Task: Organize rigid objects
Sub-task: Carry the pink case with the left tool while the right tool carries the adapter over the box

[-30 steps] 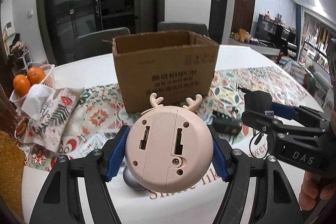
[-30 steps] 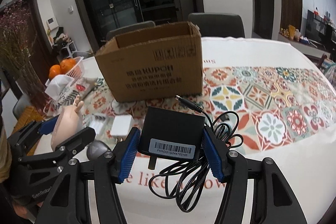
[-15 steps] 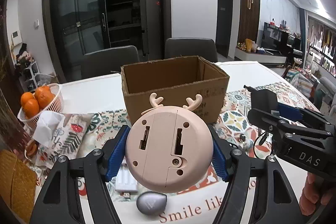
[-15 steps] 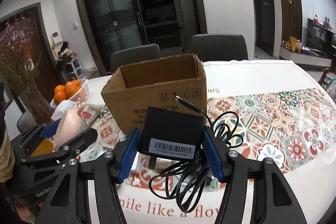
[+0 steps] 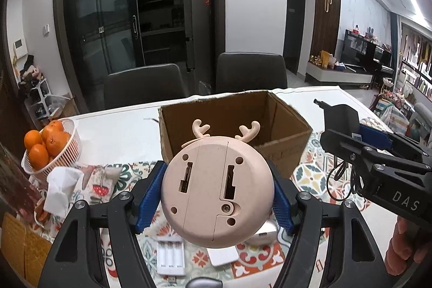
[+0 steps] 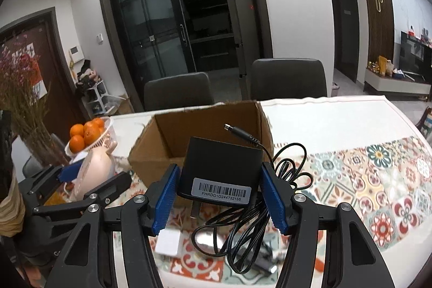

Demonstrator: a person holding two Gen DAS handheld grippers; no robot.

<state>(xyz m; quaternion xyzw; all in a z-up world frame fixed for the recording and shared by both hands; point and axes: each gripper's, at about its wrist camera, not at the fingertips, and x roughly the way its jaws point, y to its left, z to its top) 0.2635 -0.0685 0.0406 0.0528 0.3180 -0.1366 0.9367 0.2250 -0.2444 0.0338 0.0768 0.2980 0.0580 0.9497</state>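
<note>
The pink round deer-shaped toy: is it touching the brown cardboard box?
Apart. In the right wrist view, the pink round deer-shaped toy is held in the left gripper, with patterned tablecloth visible between it and the brown cardboard box.

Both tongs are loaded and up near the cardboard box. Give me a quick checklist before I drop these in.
1. Left tongs clamped on pink reindeer gadget: ok, blue pads on both sides.
2. Right tongs clamped on black power adapter: ok.
3. Cardboard box open on top: ok.
4. Room inside box: cannot tell, floor hidden.
5. Adapter cable clear of snags: not ok, loose loops hang below the tongs.
6. Items over the box opening: not ok, both look short of the near wall.
</note>
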